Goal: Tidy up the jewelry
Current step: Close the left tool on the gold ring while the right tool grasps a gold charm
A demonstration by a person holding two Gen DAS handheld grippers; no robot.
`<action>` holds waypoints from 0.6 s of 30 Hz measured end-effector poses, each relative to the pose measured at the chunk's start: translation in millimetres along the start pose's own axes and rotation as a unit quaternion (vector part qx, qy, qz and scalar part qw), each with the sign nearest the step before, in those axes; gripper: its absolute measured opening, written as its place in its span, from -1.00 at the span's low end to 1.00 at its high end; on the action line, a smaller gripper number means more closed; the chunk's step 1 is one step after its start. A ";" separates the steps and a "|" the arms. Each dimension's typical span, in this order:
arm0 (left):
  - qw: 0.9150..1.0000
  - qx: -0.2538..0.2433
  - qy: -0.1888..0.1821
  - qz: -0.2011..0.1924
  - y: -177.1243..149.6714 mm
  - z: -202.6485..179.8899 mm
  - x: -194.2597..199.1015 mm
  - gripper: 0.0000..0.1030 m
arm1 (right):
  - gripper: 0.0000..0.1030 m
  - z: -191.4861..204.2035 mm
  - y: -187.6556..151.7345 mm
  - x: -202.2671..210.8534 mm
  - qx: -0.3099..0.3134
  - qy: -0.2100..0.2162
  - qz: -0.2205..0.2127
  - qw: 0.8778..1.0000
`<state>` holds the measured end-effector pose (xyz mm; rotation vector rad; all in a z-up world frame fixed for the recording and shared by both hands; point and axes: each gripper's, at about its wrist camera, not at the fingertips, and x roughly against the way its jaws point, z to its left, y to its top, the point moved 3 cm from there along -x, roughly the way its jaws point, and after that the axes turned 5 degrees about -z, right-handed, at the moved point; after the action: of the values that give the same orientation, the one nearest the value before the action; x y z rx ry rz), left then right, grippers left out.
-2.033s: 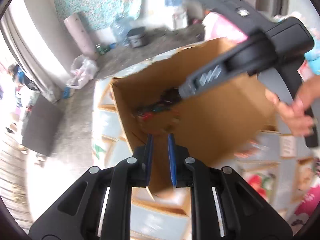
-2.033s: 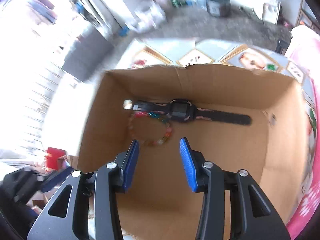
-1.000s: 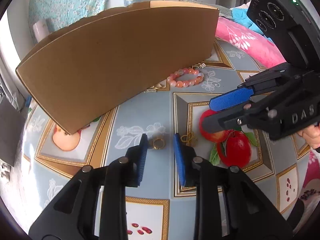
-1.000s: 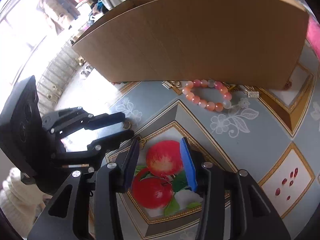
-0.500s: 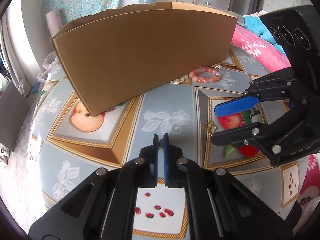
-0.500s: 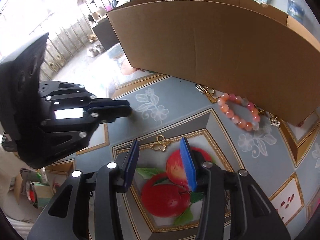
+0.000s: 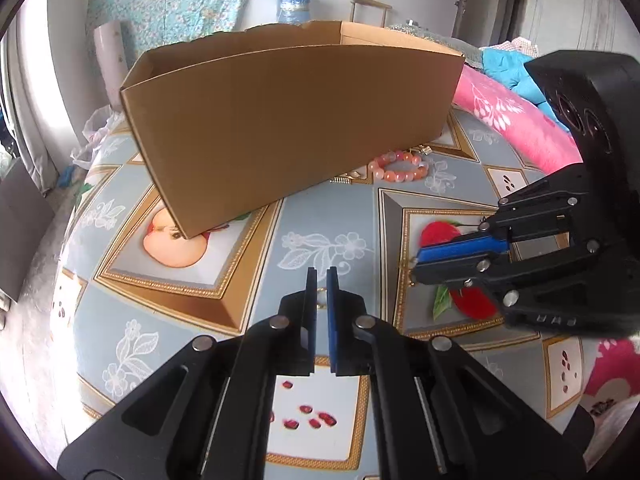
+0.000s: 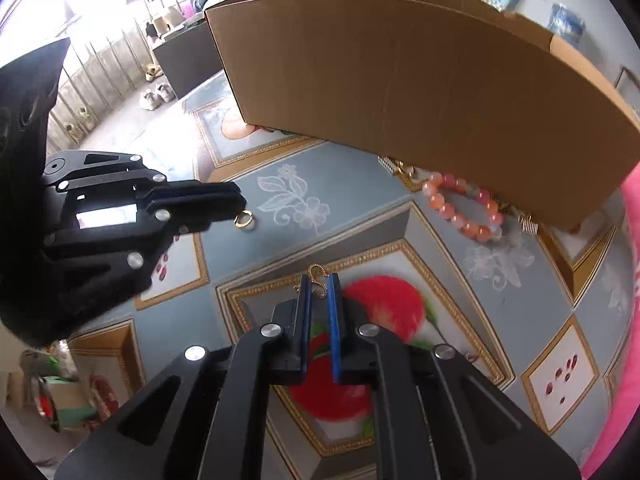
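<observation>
My left gripper (image 7: 321, 280) is shut on a small gold ring (image 8: 244, 218), held at the fingertips just above the tablecloth. The ring's top shows between the left pads (image 7: 321, 290). My right gripper (image 8: 319, 285) is shut on a gold ornament clasp (image 8: 318, 276) lying on the red fruit print. In the left wrist view the right gripper (image 7: 418, 266) is at the right. A brown cardboard box (image 7: 296, 120) stands behind both, its inside hidden. An orange and pink bead bracelet (image 7: 398, 168) lies by the box's front wall; it also shows in the right wrist view (image 8: 464, 208).
A round table with a fruit-print cloth (image 7: 192, 280) holds everything. Small gold pieces (image 8: 400, 168) lie against the box beside the bracelet. A pink quilt (image 7: 516, 128) lies at the table's right. Floor and shoes (image 8: 156, 96) lie beyond the left edge.
Both grippers left the box and dropped to the table. The left gripper closed on the ring. The right gripper moved over the gold clasp and closed on it.
</observation>
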<state>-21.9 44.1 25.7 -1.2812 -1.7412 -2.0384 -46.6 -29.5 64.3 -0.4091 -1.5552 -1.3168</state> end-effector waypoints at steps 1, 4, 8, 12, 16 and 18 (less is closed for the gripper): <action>1.000 -0.002 0.000 0.002 -1.2 -0.4 1.0 -0.80 | -0.91 -3.1 -1.8 -1.2 -0.005 0.003 0.000 1.000; 1.000 -0.012 0.000 0.010 -8.1 -2.7 0.3 -0.45 | -0.91 -2.2 -6.7 1.4 0.012 0.000 -0.003 1.000; 1.000 -0.018 0.000 0.017 -10.9 -5.3 -6.2 -0.40 | -0.90 -1.0 -10.1 4.6 0.035 -0.005 -0.007 0.999; 1.000 -0.012 -0.005 0.017 -7.9 -4.9 -9.4 -0.41 | -0.90 -7.4 -10.8 4.5 0.026 0.020 -0.004 0.999; 1.000 -0.022 0.009 0.020 -6.4 -5.9 -12.4 -0.81 | -0.89 -17.2 -14.4 11.2 0.013 0.038 -0.003 0.999; 1.000 -0.014 0.007 0.019 -6.4 -4.2 -12.6 -0.81 | -0.87 -16.9 -14.7 11.3 0.016 0.040 -0.001 0.999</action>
<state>-20.2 37.5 12.6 -1.2938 -1.6759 -2.0521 -54.9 -53.1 64.0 -0.3300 -1.5087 -1.2925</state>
